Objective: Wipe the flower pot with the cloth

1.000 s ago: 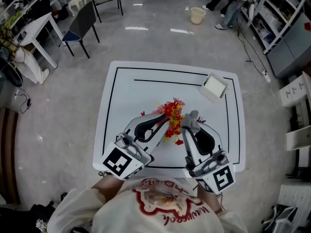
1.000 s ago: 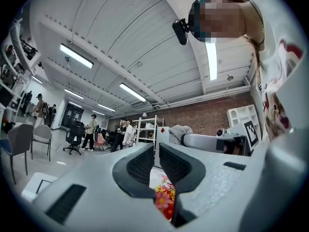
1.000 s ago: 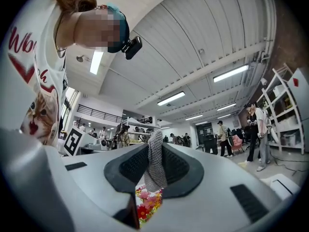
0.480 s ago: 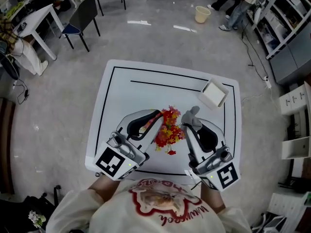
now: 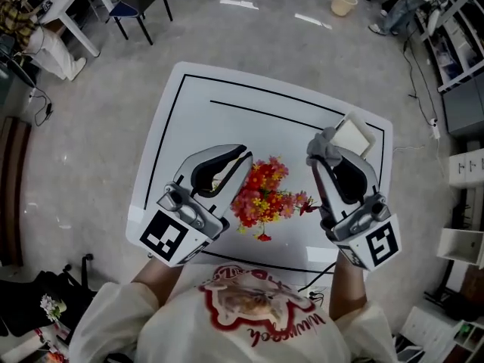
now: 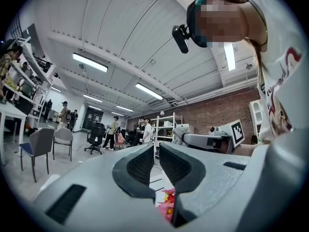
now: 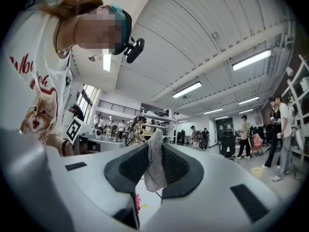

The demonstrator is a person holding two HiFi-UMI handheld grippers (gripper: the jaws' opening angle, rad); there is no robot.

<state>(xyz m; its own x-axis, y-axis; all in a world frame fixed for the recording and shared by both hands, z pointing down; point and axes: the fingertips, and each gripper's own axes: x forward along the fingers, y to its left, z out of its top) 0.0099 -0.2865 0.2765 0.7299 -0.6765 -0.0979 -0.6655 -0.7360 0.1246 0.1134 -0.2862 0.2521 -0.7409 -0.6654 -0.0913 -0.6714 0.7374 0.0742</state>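
Drifting apart from a second ago: left gripper (image 5: 243,157), jaws pressed together and empty, and right gripper (image 5: 327,156), pinching the cloth (image 7: 155,166), now flank the flowers (image 5: 265,197) on the table (image 5: 198,113). Pot's hidden underneath. Guessing the wiping's paused.

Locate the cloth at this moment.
In the head view the cloth is at the right, clamped by the right gripper, beside the white box and right of the flowers.
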